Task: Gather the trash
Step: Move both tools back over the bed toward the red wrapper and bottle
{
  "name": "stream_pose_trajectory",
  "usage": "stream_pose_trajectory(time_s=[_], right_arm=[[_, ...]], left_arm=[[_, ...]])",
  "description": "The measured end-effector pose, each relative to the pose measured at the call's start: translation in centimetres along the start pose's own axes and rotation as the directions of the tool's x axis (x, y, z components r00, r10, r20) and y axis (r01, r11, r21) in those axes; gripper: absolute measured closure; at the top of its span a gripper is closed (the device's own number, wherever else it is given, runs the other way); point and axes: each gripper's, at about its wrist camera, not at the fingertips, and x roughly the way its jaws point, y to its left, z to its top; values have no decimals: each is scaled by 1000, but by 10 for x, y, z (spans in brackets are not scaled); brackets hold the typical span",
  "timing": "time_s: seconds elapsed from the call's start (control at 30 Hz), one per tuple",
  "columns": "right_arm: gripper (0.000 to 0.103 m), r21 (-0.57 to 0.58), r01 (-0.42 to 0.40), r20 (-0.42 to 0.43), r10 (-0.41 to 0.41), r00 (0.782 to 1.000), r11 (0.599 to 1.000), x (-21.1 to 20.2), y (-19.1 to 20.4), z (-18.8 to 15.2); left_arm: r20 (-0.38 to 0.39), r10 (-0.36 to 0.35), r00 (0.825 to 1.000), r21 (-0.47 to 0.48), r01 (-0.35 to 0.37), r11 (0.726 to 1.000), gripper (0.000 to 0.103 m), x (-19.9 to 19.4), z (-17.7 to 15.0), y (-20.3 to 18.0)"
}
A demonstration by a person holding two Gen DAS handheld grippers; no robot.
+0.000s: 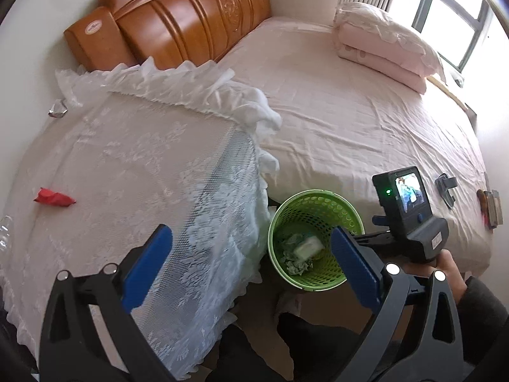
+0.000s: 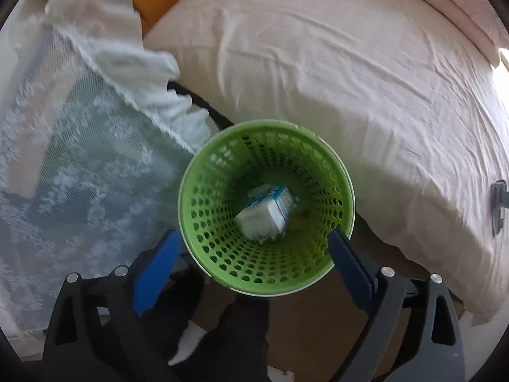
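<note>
- The green perforated wastebasket (image 2: 266,210) stands on the floor in the gap between the bed (image 2: 350,79) and the lace-covered desk (image 1: 127,165), just beside both.
- Inside the basket lies a small white-and-blue carton (image 2: 267,211), tilted, with crumpled paper (image 1: 294,259) under and around it.
- The right hand-held gripper (image 2: 254,254) points straight down over the basket's mouth — its blue fingers (image 2: 156,270) stand wide apart with nothing clamped between them; the carton sits well below, down in the basket.
- In the left wrist view that same gripper shows from outside at the right, its small screen lit, held by a hand (image 1: 448,262) in a dark sleeve, near the edge of the bed.
- The left hand-held gripper (image 1: 251,261) is also wide and empty, tilted down toward the near corner of the desk and the basket.
- A red wrapper (image 1: 54,197) lies on the lace cloth at the far left of the desk, well apart from the basket.
- A clear plastic bottle (image 1: 6,232) shows at the desk's left edge, cut off by the frame.
- On the bed, a folded pink quilt with a pillow (image 1: 388,44) rests at the far right by the window — a dark clip-like object (image 1: 447,187) lies near the right edge.
</note>
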Motion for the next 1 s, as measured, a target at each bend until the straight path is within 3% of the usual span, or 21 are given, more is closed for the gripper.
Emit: stream_pose_trajectory(time_s=[0.1, 0.27, 0.43, 0.57, 0.73, 1.0], right_arm=[[7, 8, -3, 17, 3, 1000, 1000, -14, 10, 1], [5, -22, -33, 132, 36, 991, 999, -77, 29, 14], [2, -110, -81, 306, 112, 945, 991, -163, 64, 27], [2, -180, -107, 383, 169, 908, 978, -205, 93, 35], [2, -272, -121, 400, 227, 888, 955, -223, 129, 41], [2, -376, -138, 343, 276, 898, 916, -213, 184, 44]], left_arm=[[8, 9, 1000, -1, -9, 1000, 8, -4, -3, 4], [60, 50, 997, -37, -48, 998, 8, -20, -2, 23], [108, 105, 989, -114, -93, 989, 8, -46, -4, 59], [122, 159, 980, -173, -137, 975, 8, -63, -13, 90], [106, 245, 964, -247, -213, 945, 8, -77, -32, 127], [62, 279, 958, -381, -236, 894, 8, -83, -60, 173]])
